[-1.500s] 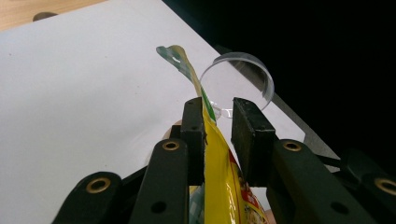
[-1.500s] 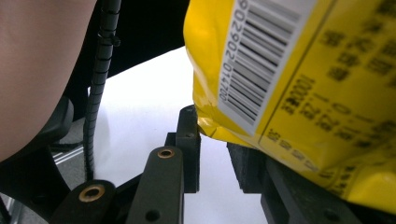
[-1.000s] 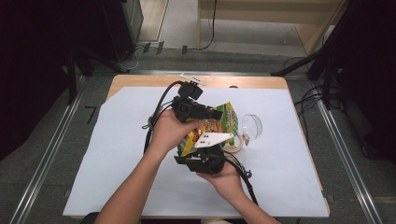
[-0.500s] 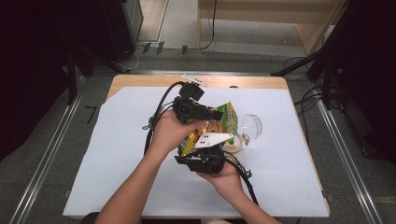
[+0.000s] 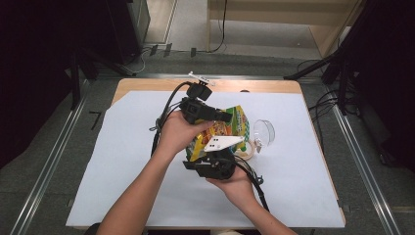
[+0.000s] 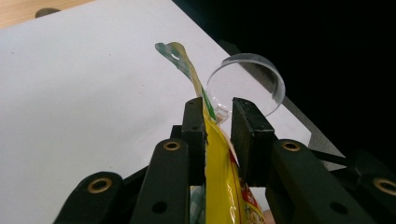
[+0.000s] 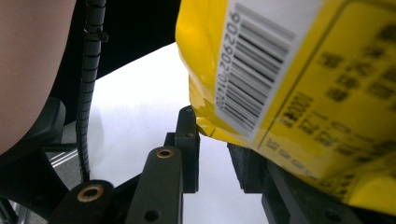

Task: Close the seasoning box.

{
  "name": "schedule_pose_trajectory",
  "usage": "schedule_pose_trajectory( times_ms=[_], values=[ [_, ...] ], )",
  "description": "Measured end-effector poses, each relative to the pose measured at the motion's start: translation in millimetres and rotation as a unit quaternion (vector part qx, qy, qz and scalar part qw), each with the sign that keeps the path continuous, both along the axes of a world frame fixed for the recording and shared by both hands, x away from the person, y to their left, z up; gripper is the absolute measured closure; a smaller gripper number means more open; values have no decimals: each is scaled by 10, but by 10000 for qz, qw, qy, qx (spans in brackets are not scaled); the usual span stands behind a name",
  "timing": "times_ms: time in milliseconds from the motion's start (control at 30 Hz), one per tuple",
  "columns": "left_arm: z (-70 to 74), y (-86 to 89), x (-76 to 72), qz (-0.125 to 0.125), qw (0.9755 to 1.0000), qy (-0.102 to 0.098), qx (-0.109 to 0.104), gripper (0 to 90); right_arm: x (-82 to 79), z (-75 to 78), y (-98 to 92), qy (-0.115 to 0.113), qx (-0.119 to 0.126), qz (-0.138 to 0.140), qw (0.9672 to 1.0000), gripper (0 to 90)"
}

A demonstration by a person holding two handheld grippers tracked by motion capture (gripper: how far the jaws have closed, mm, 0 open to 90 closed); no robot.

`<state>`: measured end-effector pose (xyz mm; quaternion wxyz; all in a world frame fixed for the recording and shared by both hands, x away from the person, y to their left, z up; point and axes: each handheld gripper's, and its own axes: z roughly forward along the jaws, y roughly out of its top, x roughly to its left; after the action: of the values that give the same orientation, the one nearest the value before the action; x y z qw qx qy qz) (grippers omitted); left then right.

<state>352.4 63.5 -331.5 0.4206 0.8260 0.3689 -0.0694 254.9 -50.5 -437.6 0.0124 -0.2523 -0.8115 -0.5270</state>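
Left of centre in the high view, the left gripper (image 5: 221,116) holds the upper edge of a yellow snack bag (image 5: 230,128). In the left gripper view the bag's thin top seam (image 6: 212,140) runs up between the jaws, which look pinched on it, though a sliver of gap shows beside the right-hand pad. The bag hangs above the white sheet (image 5: 122,166) covering the bench, mid-frame. Just below it the right gripper (image 5: 215,164) comes at the bag's lower edge. In the right gripper view the barcode side (image 7: 261,70) sits over its right-hand pad with a gap between the jaws, so I cannot tell whether they grip the bag. To the right, a clear round lid (image 5: 263,131) and a roll of tape (image 5: 244,149) lie on the sheet. This looks like the opening step: the bag is braced at both ends. The next move likely calls for firm pinches and a pull apart at the seam.
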Motion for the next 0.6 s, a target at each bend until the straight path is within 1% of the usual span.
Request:
schedule_pose_trajectory(
  times_ms=[133,267,367,533,600],
  values=[
    [-5,13,28,29,10000,50,-29,757,11,0,8,8,2,-49,10000,752],
    [-6,22,29,36,10000,40,-24,757,8,1,22,-11,-20,-82,10000,751],
    [-6,14,35,47,10000,62,24,760,2,-2,33,34,25,-134,9999,750],
    [7,3,20,75,9999,-4,110,763,22,-3,44,155,37,-157,9998,749],
    [12,0,19,88,9999,5,115,764,21,-1,50,185,55,-184,9996,748]
  ],
)
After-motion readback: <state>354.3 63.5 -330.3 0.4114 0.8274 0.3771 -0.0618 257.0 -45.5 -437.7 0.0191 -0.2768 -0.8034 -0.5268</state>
